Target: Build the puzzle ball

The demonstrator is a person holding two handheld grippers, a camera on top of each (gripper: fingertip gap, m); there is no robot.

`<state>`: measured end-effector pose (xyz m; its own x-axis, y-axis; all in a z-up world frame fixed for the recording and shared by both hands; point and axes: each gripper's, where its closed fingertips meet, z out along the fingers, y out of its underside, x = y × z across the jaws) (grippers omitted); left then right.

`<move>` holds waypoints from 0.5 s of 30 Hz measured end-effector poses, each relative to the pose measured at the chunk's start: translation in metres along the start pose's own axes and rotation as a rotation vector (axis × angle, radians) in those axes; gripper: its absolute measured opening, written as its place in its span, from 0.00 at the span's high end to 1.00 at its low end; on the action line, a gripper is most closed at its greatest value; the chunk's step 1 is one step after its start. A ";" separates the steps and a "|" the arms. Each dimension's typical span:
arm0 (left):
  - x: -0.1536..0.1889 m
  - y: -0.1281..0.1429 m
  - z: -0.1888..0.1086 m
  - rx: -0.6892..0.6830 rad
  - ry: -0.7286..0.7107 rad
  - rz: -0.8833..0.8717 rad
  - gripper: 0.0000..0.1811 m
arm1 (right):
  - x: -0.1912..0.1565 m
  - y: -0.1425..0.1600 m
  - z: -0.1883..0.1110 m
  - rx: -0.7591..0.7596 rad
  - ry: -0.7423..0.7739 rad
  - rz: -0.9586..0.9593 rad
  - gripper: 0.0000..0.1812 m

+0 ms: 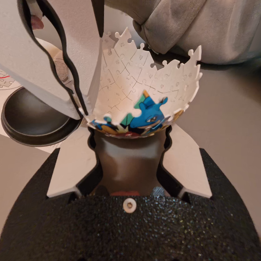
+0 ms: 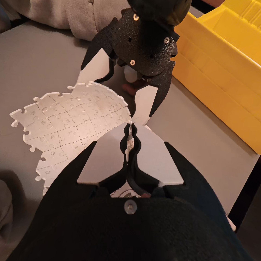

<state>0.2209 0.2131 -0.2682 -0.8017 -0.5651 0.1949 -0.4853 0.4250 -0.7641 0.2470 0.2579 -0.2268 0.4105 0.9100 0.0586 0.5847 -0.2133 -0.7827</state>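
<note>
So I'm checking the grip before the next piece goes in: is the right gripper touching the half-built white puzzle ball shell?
Touching. The right wrist view shows the right gripper pinching the shell's rim between its fingers.

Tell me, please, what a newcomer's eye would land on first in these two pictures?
First, the half-built puzzle ball, a jagged white bowl with a bright cartoon print outside, held at its base between the left gripper fingers. The right gripper pinches a puzzle piece at the bowl's rim. A yellow bin glows at the right wrist view's upper right.
</note>
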 end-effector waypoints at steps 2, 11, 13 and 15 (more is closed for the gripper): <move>0.000 -0.001 -0.001 0.012 0.004 0.000 0.49 | -0.001 -0.001 -0.001 0.029 -0.011 0.001 0.98; 0.001 0.000 -0.002 0.006 0.009 -0.005 0.51 | -0.001 -0.002 0.002 0.058 -0.014 -0.030 0.98; 0.000 0.001 -0.001 -0.005 0.001 -0.003 0.51 | 0.001 0.000 0.002 0.065 -0.010 -0.029 0.98; -0.001 0.002 0.000 -0.010 -0.006 -0.001 0.50 | 0.002 0.001 0.002 0.073 -0.007 -0.026 0.98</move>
<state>0.2205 0.2143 -0.2700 -0.7993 -0.5694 0.1920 -0.4896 0.4319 -0.7575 0.2469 0.2599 -0.2287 0.3907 0.9174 0.0759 0.5425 -0.1629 -0.8241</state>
